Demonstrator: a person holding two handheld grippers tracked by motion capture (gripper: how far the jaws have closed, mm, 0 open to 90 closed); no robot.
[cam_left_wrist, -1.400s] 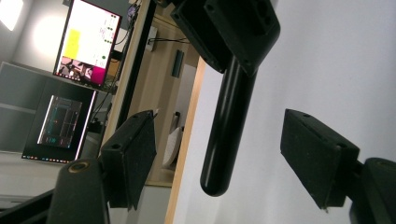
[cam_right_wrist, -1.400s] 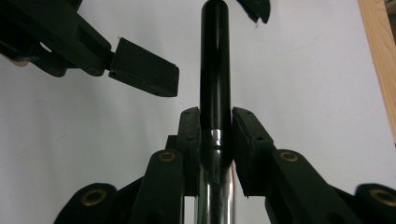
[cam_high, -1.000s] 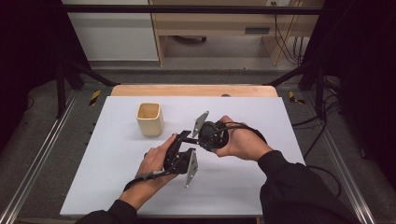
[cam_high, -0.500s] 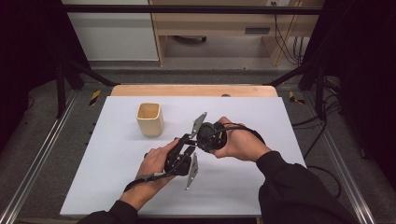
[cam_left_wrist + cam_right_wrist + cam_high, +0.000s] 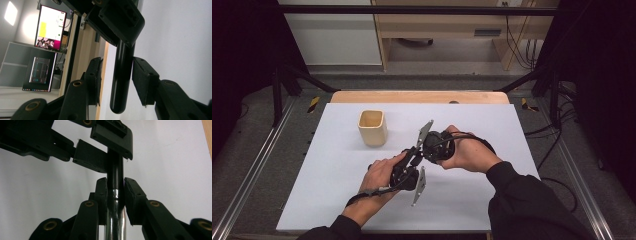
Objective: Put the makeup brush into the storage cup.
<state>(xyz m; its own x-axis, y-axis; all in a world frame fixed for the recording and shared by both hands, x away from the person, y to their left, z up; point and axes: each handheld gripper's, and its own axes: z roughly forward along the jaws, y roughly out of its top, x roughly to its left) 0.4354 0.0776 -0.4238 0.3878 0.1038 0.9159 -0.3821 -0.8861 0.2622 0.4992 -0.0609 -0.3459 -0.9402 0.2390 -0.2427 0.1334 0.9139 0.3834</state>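
Over the middle of the white worktop (image 5: 337,200), the two hands bring their tools nose to nose, a little near and right of the small wooden cup (image 5: 372,128) that stands alone toward the far left.

The thing between them is a slim black pen-like stick with a chrome band (image 5: 115,195); whether it is a pen or a marker cannot be told. The right claw (image 5: 115,192) is clamped on it just at the joint where the black part meets the shiny metal part, its jaws pressed against both sides of the barrel. This reads as the anchoring grip, holding one half steady.

The left claw (image 5: 117,80) straddles the black rounded end (image 5: 121,75): its jaws stand apart, one just touching or very near the barrel, the other with a clear gap. In the right gripper view a pad of the left claw lies against the black part farther along.

Holding the stick in the air, each tool on a different half, suggests the black part is a cap to be pulled off or pushed on; which of the two cannot be judged. The cup may be meant to receive the stick, though nothing confirms it.
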